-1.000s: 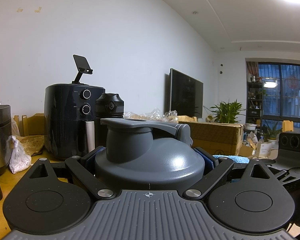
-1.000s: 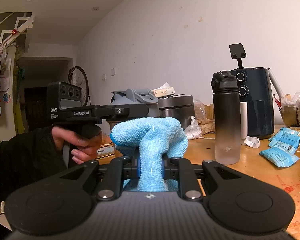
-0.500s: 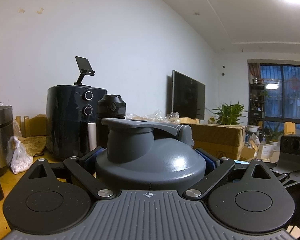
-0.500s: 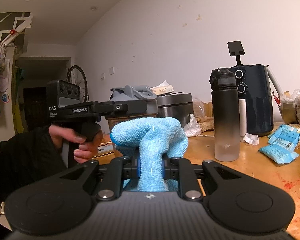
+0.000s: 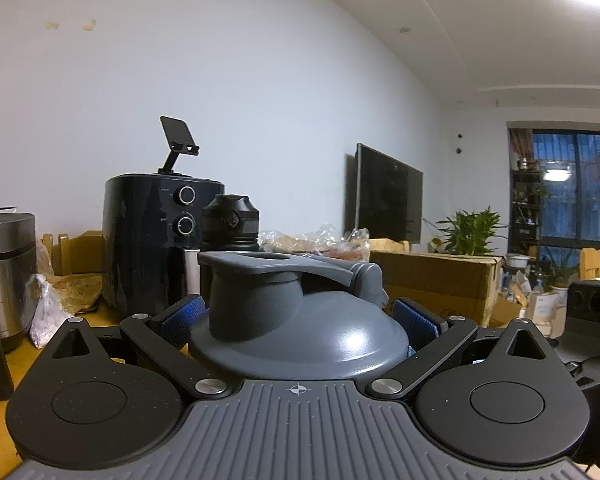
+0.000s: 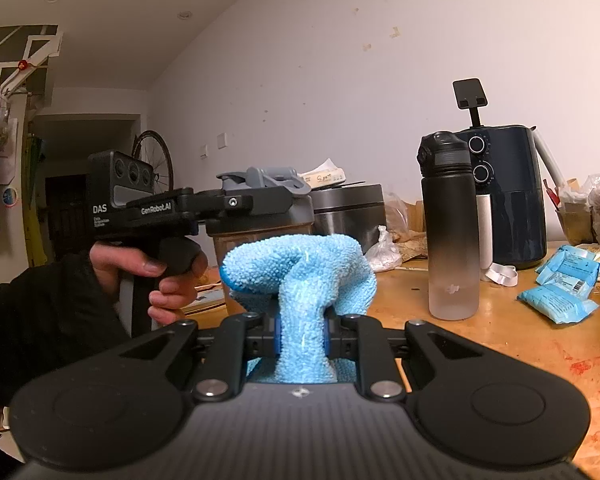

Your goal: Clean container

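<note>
At 9 o'clock, left fingers [image 6: 256, 200] pinch container [image 6: 260, 216]; right fingers [image 6: 302, 334] pinch cloth [image 6: 300, 264]. Steady container; wipe firmly.

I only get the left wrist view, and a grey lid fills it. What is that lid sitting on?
Observer: It sits on a container with a see-through brownish body. The left gripper clamps the lid.
Operator: What is the other hand doing?
Observer: The right gripper is shut on a blue cloth.
Operator: I see a black bottle cap behind the lid. What does the rest look like?
Observer: The bottle fades from black to frosted clear at the bottom and stands on the table.
</note>
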`<state>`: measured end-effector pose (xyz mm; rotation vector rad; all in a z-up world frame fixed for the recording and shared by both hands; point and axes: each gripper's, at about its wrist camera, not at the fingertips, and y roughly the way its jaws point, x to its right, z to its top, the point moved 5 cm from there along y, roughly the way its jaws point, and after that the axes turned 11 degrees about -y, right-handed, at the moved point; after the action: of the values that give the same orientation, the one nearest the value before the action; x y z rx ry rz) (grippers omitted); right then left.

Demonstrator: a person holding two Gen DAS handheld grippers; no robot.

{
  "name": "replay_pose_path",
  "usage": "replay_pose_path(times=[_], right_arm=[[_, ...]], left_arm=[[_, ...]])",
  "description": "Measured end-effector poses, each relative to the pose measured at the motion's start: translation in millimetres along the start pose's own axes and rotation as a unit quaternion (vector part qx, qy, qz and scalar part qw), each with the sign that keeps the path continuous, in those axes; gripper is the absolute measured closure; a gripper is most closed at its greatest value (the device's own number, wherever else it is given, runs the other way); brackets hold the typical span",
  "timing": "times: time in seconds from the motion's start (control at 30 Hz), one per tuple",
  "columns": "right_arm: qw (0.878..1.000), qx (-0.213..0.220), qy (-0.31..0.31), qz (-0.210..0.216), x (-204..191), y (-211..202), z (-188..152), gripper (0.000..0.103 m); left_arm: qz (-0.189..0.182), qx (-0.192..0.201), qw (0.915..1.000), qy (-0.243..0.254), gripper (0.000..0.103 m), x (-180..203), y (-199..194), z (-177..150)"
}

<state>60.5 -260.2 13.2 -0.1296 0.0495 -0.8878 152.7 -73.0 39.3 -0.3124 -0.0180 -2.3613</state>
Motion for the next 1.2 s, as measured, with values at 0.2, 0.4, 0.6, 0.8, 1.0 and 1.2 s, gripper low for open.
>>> replay_pose_path(times=[0.2,0.4,0.6,0.8,1.0,1.2], right_arm=[[1.000,0.000,0.001,0.000,0.7,0.3,0.0,0.090],[1.000,-0.002,0.001,-0.001,2.2,2.3,1.6,0.090],[1.000,-0.002,0.001,-0.001,1.9,2.6,2.2,0.088],[1.000,-0.002,0.001,-0.001,1.6,3.7,2.2,0.088],[1.000,-0.002,0.002,-0.002,0.9,3.2,1.8,0.088],[1.000,-0.001,0.002,-0.003,0.2,2.0,1.8,0.088]], left_arm=[[0.021,0.004,0.9998,-0.005,0.000,6.0,1.3,-2.6],[0.057,0.012,0.9983,-0.001,0.000,12.1,4.0,-3.6],[0.093,0.021,0.9954,0.005,0.000,18.1,4.2,-3.0],[0.135,0.034,0.9902,0.012,0.000,25.7,4.1,-1.5],[0.175,0.045,0.9834,0.016,0.000,30.6,6.6,0.2],[0.218,0.057,0.9739,0.028,0.000,39.0,10.2,-0.4]])
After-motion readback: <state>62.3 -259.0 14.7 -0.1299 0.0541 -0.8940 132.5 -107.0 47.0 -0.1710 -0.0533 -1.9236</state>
